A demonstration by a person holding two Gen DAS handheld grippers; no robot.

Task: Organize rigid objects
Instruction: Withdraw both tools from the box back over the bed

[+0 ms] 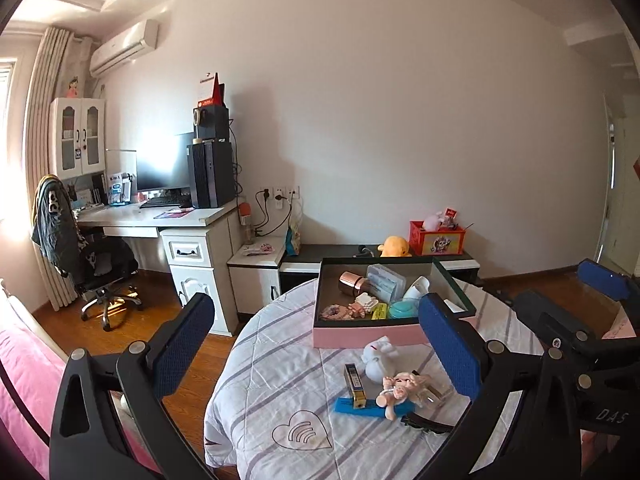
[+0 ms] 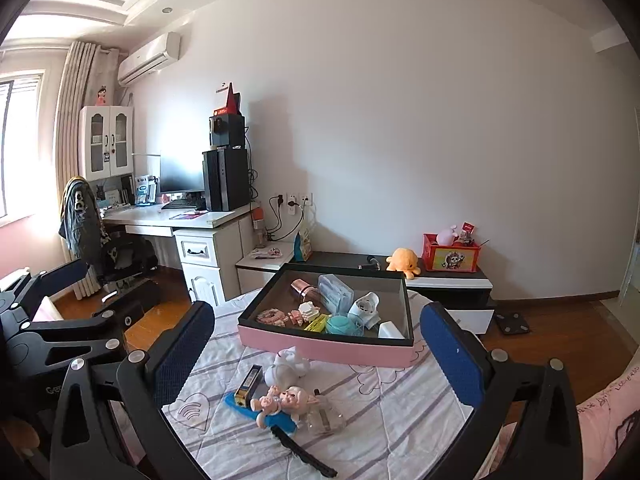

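Observation:
A pink box [image 1: 360, 336] [image 2: 320, 350] with a dark inside stands on the round table's striped cloth [image 1: 280, 400] [image 2: 392, 412] and holds several small items. In front of it lie a white figure [image 1: 378, 356] [image 2: 286, 368], a gold-and-black tube [image 1: 355, 386] [image 2: 248, 385], a pink pig toy [image 1: 400, 390] [image 2: 286, 399], a blue flat piece [image 1: 360, 407] [image 2: 262, 418], a black hair clip [image 1: 426, 424] [image 2: 304, 454] and a clear bottle [image 2: 326, 416]. My left gripper [image 1: 316, 344] and right gripper [image 2: 316, 352] are open and empty, above the table's near side.
A white desk [image 1: 160, 216] with a monitor and computer tower, and an office chair [image 1: 80, 256], stand at the left. A low dark cabinet [image 1: 400, 256] behind the table carries a yellow plush [image 1: 394, 246] and a red box [image 1: 436, 238]. A pink bed [image 1: 24, 380] is at the near left.

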